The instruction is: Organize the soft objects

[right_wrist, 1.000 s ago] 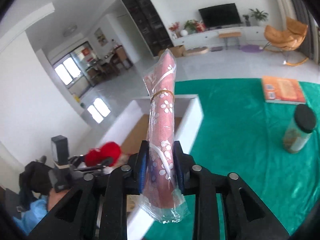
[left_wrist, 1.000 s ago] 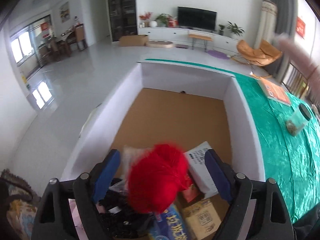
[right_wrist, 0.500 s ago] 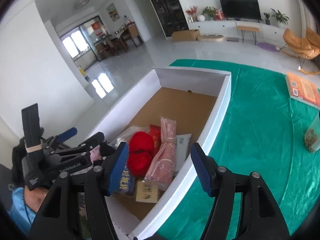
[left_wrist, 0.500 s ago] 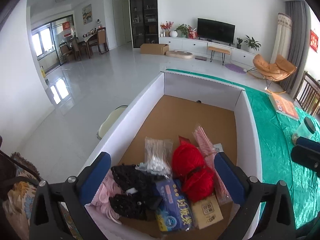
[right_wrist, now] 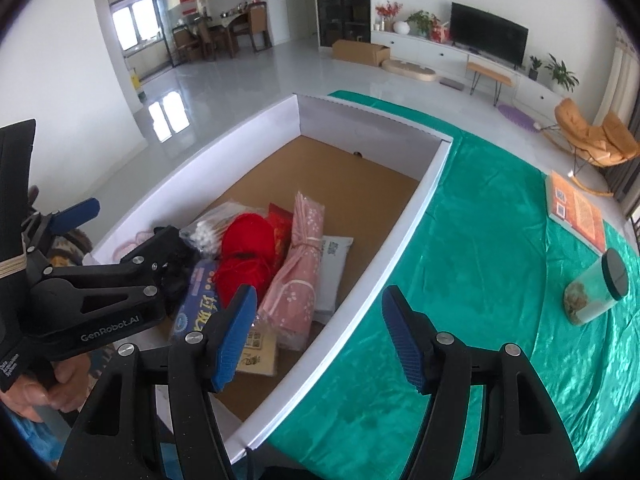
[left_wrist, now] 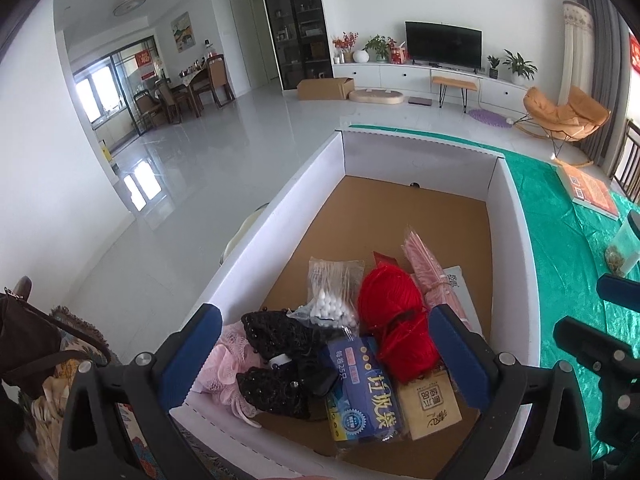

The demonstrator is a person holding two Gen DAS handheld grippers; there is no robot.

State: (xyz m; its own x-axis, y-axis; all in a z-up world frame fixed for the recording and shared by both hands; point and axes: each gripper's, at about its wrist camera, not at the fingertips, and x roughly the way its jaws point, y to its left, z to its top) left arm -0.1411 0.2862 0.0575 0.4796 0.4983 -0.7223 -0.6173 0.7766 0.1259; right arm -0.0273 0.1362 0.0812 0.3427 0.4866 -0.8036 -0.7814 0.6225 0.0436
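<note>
Cardboard-floored and white-walled, the box (left_wrist: 420,160) is seen with its near end crowded: red yarn (left_wrist: 394,326), a pink floral roll (right_wrist: 302,254), a bag of cotton swabs (left_wrist: 334,294), a black beaded piece (left_wrist: 280,356), a pink mesh puff (left_wrist: 224,364) and a blue packet (left_wrist: 362,394) are heaped together, with flatter packs beneath them largely hidden. The left gripper (left_wrist: 324,354) is held over this heap with fingers spread and nothing between them, while the right gripper (right_wrist: 318,334) is likewise spread wide and unloaded above the box's right wall, where it meets the green-clothed desk (right_wrist: 480,280). Bare cardboard is left across the box's far half, and a jar (right_wrist: 596,292) and an orange book (right_wrist: 576,210) stand well apart on the cloth, the book's far end being cut off in the left view.
</note>
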